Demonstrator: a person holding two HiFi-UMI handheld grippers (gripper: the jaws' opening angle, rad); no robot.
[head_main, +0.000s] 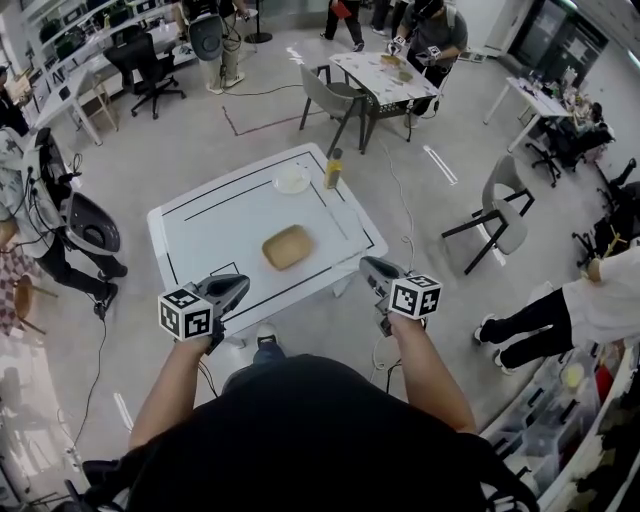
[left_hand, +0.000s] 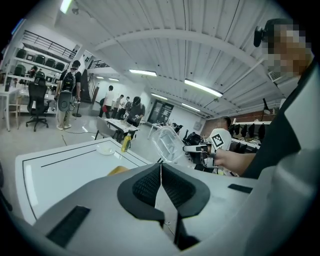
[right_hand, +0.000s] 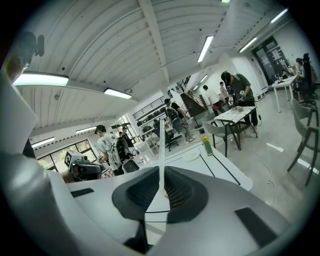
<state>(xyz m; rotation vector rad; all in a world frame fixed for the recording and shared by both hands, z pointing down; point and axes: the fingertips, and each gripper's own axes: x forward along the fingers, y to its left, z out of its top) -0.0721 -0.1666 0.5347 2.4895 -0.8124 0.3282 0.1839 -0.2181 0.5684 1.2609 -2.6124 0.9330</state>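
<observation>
One white table (head_main: 220, 225) fills the centre of the head view, both grippers low in the frame at its near edge. Left gripper (head_main: 238, 286), lower left, has its jaws pressed together on nothing. Right gripper (head_main: 368, 266), lower right, is clamped on the rim of a clear plastic container (left_hand: 169, 145), held in the air. Tan bowl (head_main: 288, 247) sits mid-table; white plate (head_main: 292, 180) and yellow bottle (head_main: 333, 170) stand near the far edge.

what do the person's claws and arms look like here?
Grey moulded shells on the left claw and right claw, with black ribbed pads. Each carries a white cube printed with black square markers. The person wears a black short-sleeved shirt; forearms uncovered.
</observation>
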